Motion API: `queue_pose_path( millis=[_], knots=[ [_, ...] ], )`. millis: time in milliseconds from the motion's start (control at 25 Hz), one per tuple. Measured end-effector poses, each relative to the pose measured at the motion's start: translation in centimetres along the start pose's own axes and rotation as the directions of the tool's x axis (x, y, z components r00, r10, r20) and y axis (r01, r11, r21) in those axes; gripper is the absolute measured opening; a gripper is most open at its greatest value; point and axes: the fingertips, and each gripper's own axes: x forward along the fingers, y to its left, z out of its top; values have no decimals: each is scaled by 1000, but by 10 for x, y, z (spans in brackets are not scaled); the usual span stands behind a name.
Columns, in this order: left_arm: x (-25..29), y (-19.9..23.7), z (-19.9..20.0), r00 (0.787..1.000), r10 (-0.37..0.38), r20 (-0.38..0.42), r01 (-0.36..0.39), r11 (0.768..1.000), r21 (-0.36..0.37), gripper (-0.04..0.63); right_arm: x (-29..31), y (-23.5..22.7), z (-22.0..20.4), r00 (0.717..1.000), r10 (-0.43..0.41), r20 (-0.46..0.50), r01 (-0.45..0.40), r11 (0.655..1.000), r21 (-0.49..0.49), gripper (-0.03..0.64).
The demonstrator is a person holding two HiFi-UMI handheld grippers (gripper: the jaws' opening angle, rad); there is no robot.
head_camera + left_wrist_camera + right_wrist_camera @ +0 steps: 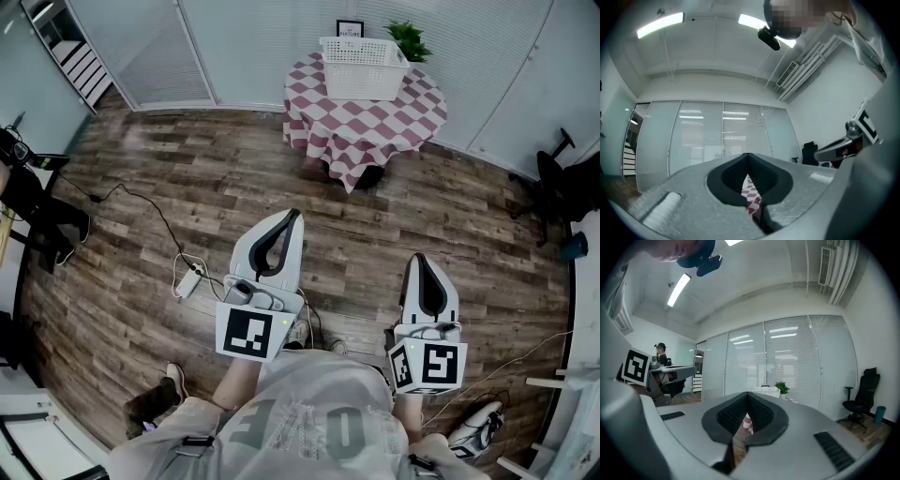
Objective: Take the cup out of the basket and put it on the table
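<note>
A white slatted basket stands on a round table with a red-and-white checked cloth at the far end of the room. Its inside is hidden, so no cup shows. My left gripper and right gripper hang over the wooden floor, well short of the table, both shut with nothing between the jaws. In the right gripper view the basket shows small above the closed tips. Through the left gripper only a strip of the checked cloth is seen.
A small plant and a framed sign stand behind the basket. A power strip with cables lies on the floor at left. An office chair and a teal cup-like object are at right.
</note>
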Motion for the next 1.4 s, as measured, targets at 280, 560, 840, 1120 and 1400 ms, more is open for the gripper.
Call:
queue_pose_path(
  millis=[280, 560, 840, 1120, 1400],
  knots=[
    [10, 18, -7, 1000, -8, 6, 8, 1000, -5, 5, 15, 10, -3, 1000, 5, -1, -5, 1000, -21, 9],
    [17, 47, -5, 999, -18, 33, 18, 1000, -8, 5, 42, 21, 1, 999, -31, 20, 31, 999, 11, 9],
    [24, 84, -13, 997, -42, 58, 44, 999, -19, 5, 66, 35, -13, 992, -116, -42, 115, 993, -32, 9],
    [55, 99, -24, 996, -61, 71, 65, 997, -47, 5, 90, 22, -19, 990, -120, -71, 120, 993, 4, 9],
    [132, 98, -50, 997, -60, 41, 60, 998, -14, 5, 171, -22, -19, 997, -74, -16, 74, 997, 28, 10]
  ],
)
